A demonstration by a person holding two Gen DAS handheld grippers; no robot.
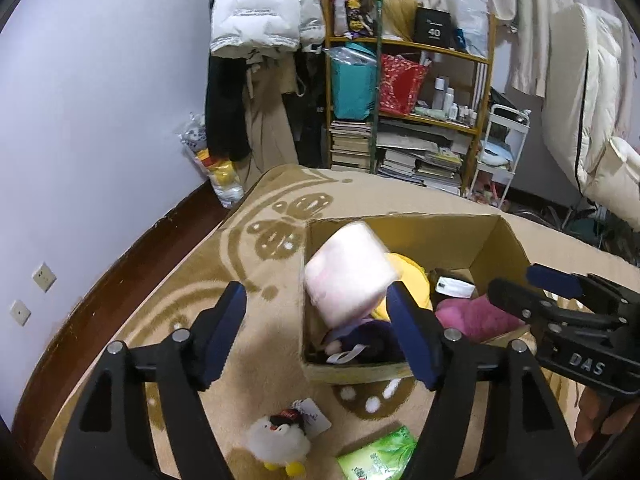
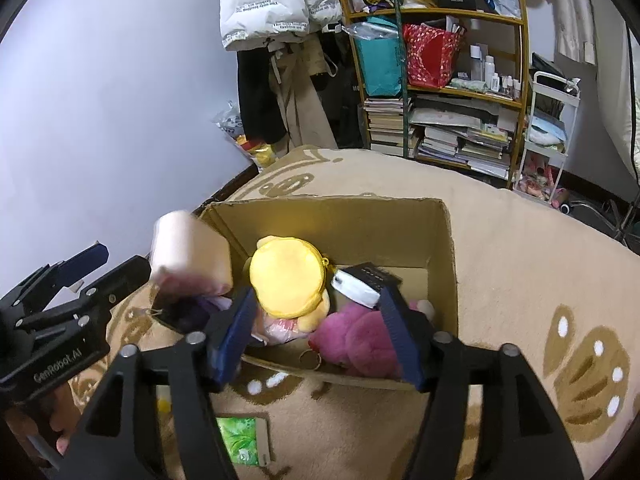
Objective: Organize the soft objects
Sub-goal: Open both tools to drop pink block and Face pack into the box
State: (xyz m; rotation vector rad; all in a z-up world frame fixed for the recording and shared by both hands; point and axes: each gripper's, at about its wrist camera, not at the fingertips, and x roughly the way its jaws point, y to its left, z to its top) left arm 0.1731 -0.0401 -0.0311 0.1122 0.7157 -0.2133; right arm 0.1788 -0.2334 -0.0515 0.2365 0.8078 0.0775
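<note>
Left gripper [image 1: 316,340] jaws spread, pink pack [image 1: 348,274] airborne over box [image 1: 500,240]; right gripper [image 2: 320,336] jaws spread

Both wrist views look down close over the cardboard box [image 1: 496,240] [image 2: 448,248], left camera further left.

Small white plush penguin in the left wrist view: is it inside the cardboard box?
No. The white plush penguin lies on the beige carpet in front of the cardboard box, outside its near wall.
</note>
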